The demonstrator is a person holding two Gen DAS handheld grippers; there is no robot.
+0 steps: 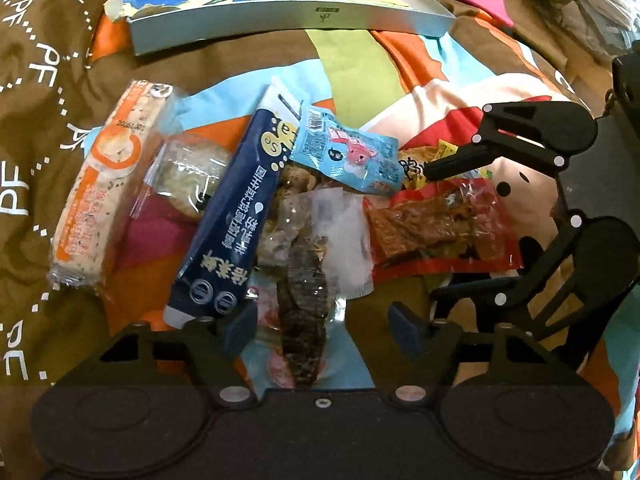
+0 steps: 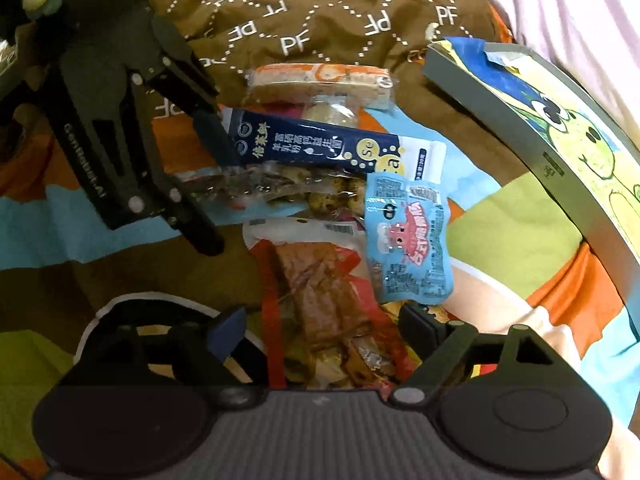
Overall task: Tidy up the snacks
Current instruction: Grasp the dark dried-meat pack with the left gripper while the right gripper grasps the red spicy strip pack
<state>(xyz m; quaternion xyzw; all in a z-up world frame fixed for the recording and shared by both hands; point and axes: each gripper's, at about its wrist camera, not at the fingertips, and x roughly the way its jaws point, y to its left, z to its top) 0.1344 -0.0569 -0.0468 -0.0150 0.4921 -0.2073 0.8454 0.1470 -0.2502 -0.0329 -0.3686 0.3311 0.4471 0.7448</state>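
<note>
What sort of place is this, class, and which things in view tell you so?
Probably a bed at home, not a table: a soft, creased patchwork quilt lies under everything, snack packets are heaped loosely on it, and a flat box rests beside them.

The snacks lay crowded in one overlapping heap on the brown patterned quilt, leaving little room between them. A long navy-blue foil sachet pressed against a clear wrapped cookie and an orange-and-white wrapped bar. A light-blue pouch overlapped the sachet's end. The red clear-window packet blocked the right flank. Beyond the heap, a shallow grey cardboard box closed the far side; bare quilt stayed open to the left.
</note>
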